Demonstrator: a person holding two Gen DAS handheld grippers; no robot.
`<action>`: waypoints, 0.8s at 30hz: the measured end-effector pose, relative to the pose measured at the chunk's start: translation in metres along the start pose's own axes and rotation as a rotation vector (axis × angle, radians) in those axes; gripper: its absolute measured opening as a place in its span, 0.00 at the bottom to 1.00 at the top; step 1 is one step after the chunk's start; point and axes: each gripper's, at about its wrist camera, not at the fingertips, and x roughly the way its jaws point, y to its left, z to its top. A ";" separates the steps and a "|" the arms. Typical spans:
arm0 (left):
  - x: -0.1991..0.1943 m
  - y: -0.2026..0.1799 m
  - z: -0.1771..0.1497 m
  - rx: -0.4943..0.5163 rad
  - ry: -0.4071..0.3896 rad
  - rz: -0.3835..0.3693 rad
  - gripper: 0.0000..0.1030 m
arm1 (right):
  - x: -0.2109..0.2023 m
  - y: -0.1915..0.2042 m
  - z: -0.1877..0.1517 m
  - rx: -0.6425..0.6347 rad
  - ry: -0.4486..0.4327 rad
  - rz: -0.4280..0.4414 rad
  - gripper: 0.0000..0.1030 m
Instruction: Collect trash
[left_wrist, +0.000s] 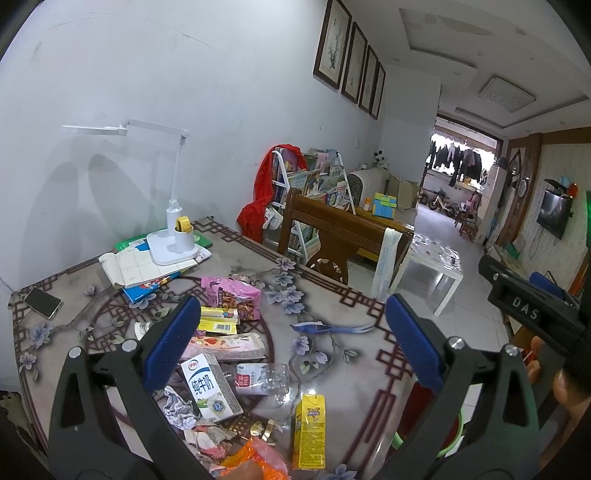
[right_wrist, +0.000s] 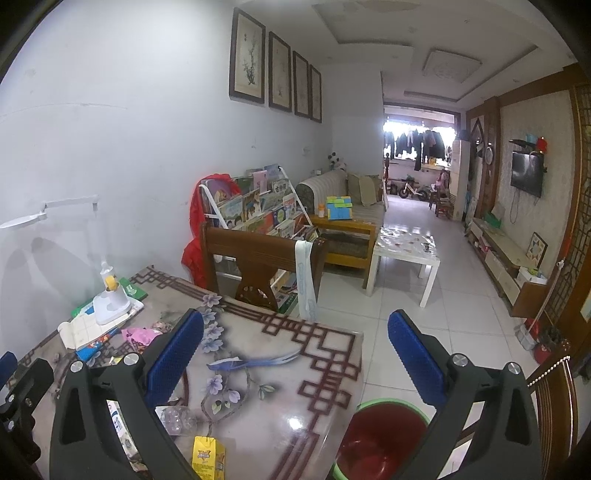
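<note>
Trash lies on the patterned table (left_wrist: 332, 295): a white milk carton (left_wrist: 208, 387), a yellow juice box (left_wrist: 309, 424), a crushed clear bottle (left_wrist: 264, 378), a pink snack bag (left_wrist: 236, 295), crumpled paper (left_wrist: 181, 406) and an orange wrapper (left_wrist: 255, 461). My left gripper (left_wrist: 295, 343) hangs open above this pile, holding nothing. My right gripper (right_wrist: 295, 365) is open too, over the table's right edge. A red bucket with a green rim (right_wrist: 384, 439) stands on the floor below that edge. The juice box (right_wrist: 208, 456) and the bottle (right_wrist: 177, 419) show in the right wrist view.
A white desk lamp (left_wrist: 173, 236) stands on books (left_wrist: 147, 273) at the table's back, with a phone (left_wrist: 43, 302) at the left. A blue ribbon (right_wrist: 251, 362) lies mid-table. A wooden chair (right_wrist: 258, 258) is behind the table, and a white side table (right_wrist: 402, 254) is on the tiled floor.
</note>
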 end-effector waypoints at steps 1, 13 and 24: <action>-0.001 0.000 -0.001 -0.002 0.000 0.000 0.95 | -0.001 0.000 0.000 0.001 -0.002 -0.002 0.93; 0.002 0.001 0.004 0.000 0.003 -0.003 0.95 | -0.003 -0.001 0.000 -0.003 0.007 0.000 0.93; -0.001 0.002 -0.003 0.001 0.008 0.002 0.95 | -0.001 0.004 -0.001 -0.019 0.026 0.023 0.93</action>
